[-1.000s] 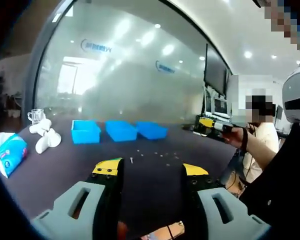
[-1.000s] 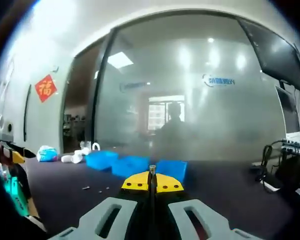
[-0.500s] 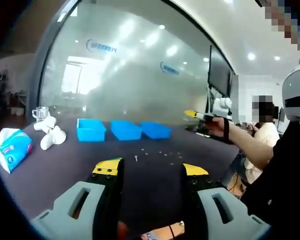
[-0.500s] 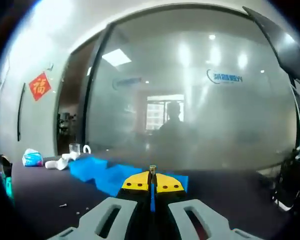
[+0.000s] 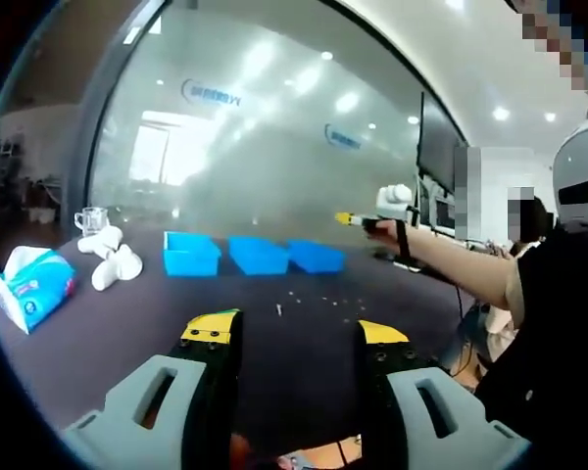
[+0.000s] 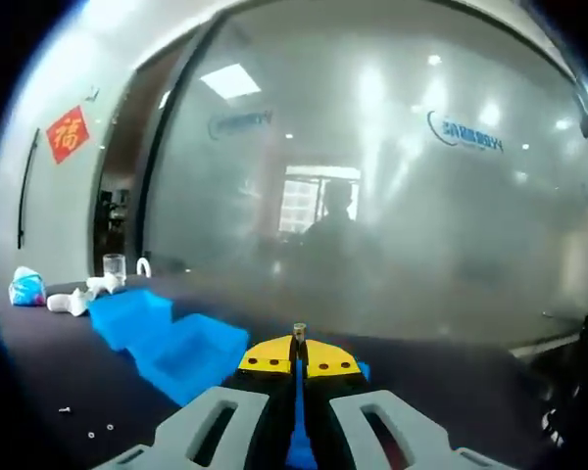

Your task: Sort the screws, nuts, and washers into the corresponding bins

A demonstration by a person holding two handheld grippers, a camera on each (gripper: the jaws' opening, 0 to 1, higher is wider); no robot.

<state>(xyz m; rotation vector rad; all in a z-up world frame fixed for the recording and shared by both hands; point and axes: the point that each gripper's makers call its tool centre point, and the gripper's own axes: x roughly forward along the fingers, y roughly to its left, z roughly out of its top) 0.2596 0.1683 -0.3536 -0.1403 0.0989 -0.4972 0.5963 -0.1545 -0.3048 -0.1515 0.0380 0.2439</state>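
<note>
Three blue bins (image 5: 259, 256) stand in a row on the dark table (image 5: 127, 333), with small screws, nuts and washers (image 5: 304, 293) scattered in front of them. My left gripper (image 5: 296, 331) hangs open and empty over the near table. My right gripper (image 5: 357, 220) reaches in from the right on an outstretched arm, above and right of the bins. In the right gripper view, my right gripper (image 6: 298, 354) is shut on a small screw (image 6: 298, 334) that sticks up between its yellow tips. Below it, the blue bins (image 6: 189, 354) lie close, and loose bits (image 6: 78, 423) lie at the lower left.
A blue tissue pack (image 5: 34, 287), white objects (image 5: 112, 264) and a glass cup (image 5: 91, 219) sit at the table's left end. A frosted glass wall (image 5: 274, 147) runs behind the table. A person in black (image 5: 559, 323) stands at the right.
My right gripper, still holding the screw, has risen and swung left toward the bins, which now look nearer in its view. The left gripper stays open, drifting slightly.
</note>
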